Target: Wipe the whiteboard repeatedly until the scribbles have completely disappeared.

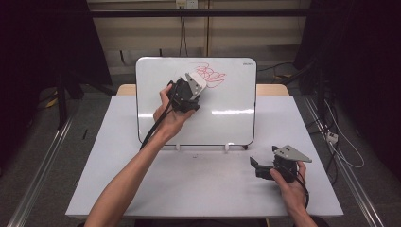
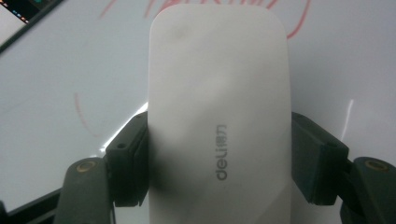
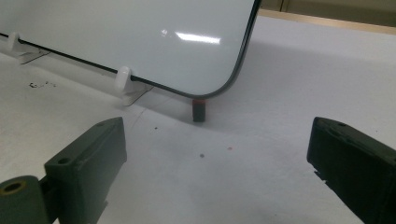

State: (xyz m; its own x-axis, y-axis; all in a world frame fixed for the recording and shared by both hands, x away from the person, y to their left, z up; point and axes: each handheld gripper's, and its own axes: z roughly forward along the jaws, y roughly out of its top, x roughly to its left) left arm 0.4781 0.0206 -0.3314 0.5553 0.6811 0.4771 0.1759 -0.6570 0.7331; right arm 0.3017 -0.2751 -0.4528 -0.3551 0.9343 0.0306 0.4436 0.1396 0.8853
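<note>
White counter (image 1: 198,189) lies bare in front of the propped whiteboard (image 1: 227,123), leaving wide room. Left tool (image 1: 191,87) clamps a white eraser (image 2: 219,116) against the board's upper half, just beside the red scribble (image 1: 210,74). Right tool (image 1: 257,165), jaws apart and holding nothing, rests near the counter's right edge.

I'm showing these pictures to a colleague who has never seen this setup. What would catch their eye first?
Probably the red scribble at the top of the whiteboard, which stands upright at the far side of the table. Right beside it, the left gripper holds a white eraser clamped between its jaws, up against the board. The right gripper rests open, low on the table near the board's right corner.
</note>
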